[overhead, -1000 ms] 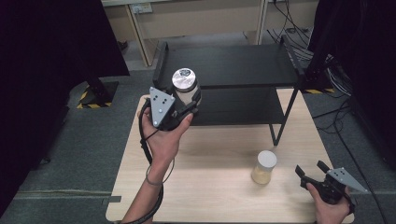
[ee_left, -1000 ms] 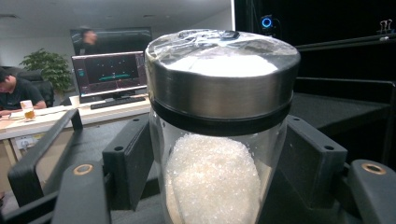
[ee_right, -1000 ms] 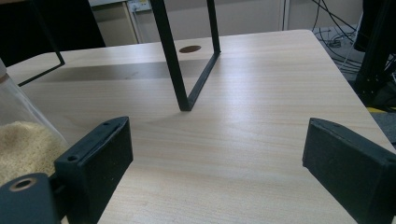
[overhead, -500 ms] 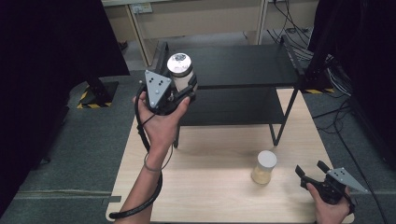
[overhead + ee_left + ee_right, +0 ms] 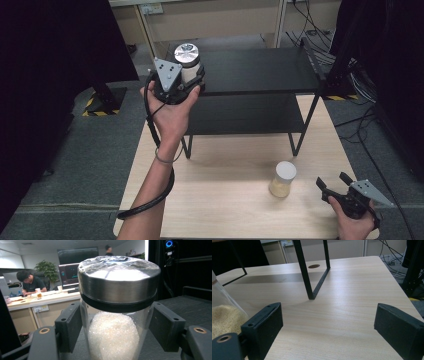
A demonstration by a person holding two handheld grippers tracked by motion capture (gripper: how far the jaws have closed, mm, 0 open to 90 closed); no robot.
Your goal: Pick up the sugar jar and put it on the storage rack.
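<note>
The jar (image 5: 189, 64) of white crystals stands upright, long axis vertical, silver lid up; we clamp it in our left tool (image 5: 181, 82) above the black shelf's (image 5: 260, 70) left end. Our right tool (image 5: 336, 186) gapes empty over the worktop (image 5: 225, 200), beside a white-lidded jar (image 5: 283, 179).

Glass jar (image 5: 117, 327); brushed-metal lid (image 5: 118, 287)

Silver-lidded jar (image 5: 187, 60) sits above the shelf rack's (image 5: 260, 75) top left corner; second jar (image 5: 283, 178) on the table (image 5: 225, 200) before the rack.
</note>
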